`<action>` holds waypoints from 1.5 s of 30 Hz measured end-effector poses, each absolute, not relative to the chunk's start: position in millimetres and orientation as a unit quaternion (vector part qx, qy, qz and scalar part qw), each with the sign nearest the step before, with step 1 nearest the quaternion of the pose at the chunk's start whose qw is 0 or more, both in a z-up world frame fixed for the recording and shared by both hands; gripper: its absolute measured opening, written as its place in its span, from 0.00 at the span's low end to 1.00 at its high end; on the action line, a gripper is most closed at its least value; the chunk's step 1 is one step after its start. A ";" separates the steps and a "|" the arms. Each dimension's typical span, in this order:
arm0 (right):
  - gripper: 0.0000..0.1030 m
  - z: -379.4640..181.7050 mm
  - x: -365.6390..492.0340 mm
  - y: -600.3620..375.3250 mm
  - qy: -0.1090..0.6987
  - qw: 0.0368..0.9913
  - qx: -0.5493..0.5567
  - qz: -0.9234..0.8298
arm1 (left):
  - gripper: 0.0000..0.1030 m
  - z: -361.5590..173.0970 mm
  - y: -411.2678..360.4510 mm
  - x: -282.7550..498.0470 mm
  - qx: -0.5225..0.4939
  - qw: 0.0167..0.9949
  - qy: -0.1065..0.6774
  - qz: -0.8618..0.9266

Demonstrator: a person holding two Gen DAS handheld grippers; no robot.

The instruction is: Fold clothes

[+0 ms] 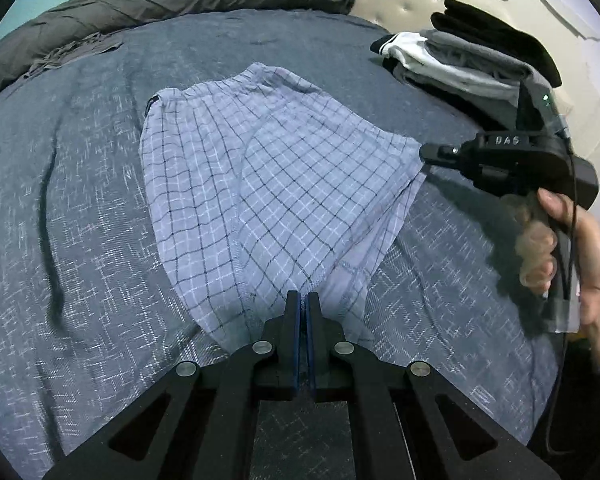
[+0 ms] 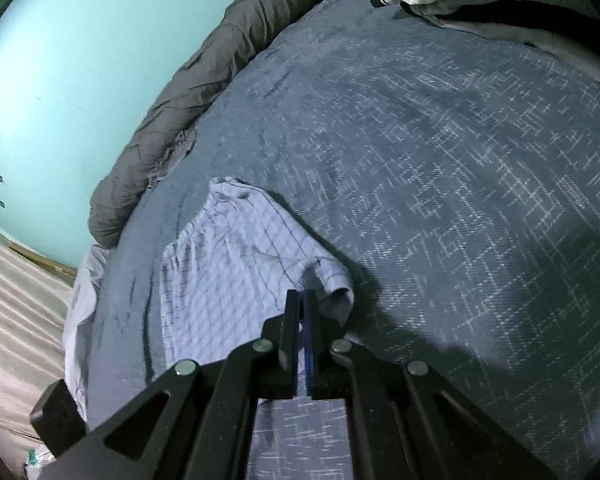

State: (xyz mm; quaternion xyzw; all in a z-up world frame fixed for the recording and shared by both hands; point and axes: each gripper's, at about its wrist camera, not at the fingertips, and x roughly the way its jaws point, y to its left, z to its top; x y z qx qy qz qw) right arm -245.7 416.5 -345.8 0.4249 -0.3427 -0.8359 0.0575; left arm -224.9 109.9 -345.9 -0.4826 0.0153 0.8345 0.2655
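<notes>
Blue-padded jaws of the left gripper (image 1: 303, 300) are pinched shut on the near hem of the checked shorts (image 1: 260, 184). The right gripper (image 2: 302, 300) is likewise closed, on a curled corner of the same cloth. The shorts lie near the middle of the bed (image 1: 80, 220), with one leg laid over the other and the waistband toward the far edge. Thin woven cotton like this looks light and limp and will likely sag and crease between the two holds, so hems and corners seem the best grips. A stack of clothes (image 1: 460, 60) sits at the bed's far right corner.
</notes>
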 end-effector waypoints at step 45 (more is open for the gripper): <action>0.04 -343.6 -233.8 442.3 -0.347 -0.019 0.387 -0.854 | 0.23 -343.6 70.7 -228.5 -0.485 0.218 -0.040 0.846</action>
